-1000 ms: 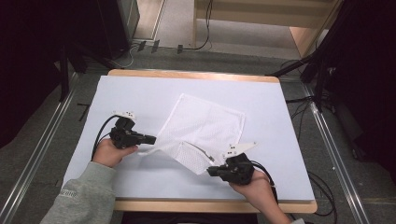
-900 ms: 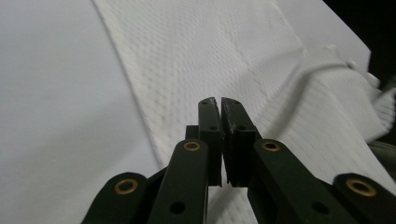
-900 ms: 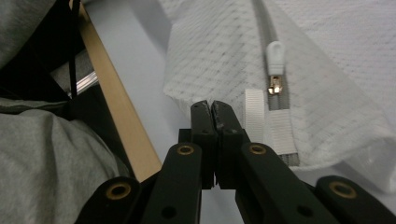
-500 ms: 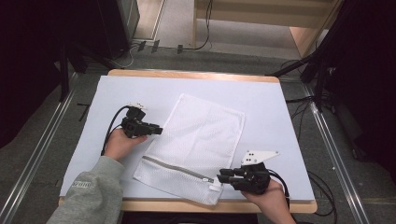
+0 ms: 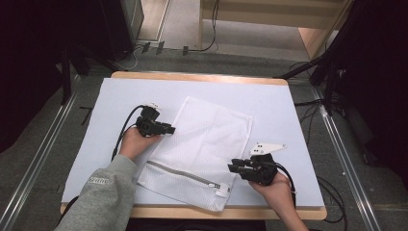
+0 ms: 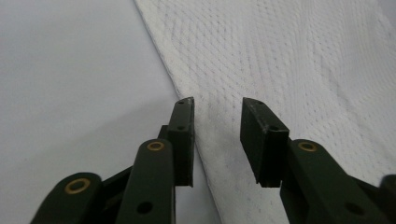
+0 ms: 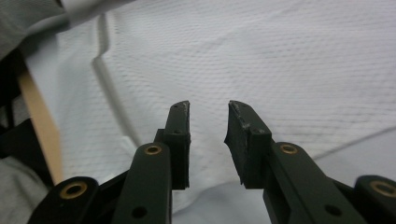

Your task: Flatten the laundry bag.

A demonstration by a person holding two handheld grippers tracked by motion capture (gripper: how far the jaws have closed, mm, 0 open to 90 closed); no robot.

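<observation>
A wooden bench (image 5: 202,77) carries a pale white sheet (image 5: 279,103) over most of its top. Metal rails (image 5: 43,159) run along the grey floor (image 5: 240,45) on both sides. Beyond the far edge, black cables (image 5: 211,29) trail past what may be a light wooden cabinet (image 5: 312,38).

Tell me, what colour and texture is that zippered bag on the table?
The mesh bag is white with a fine netted weave, clearest in the left gripper view.
</observation>
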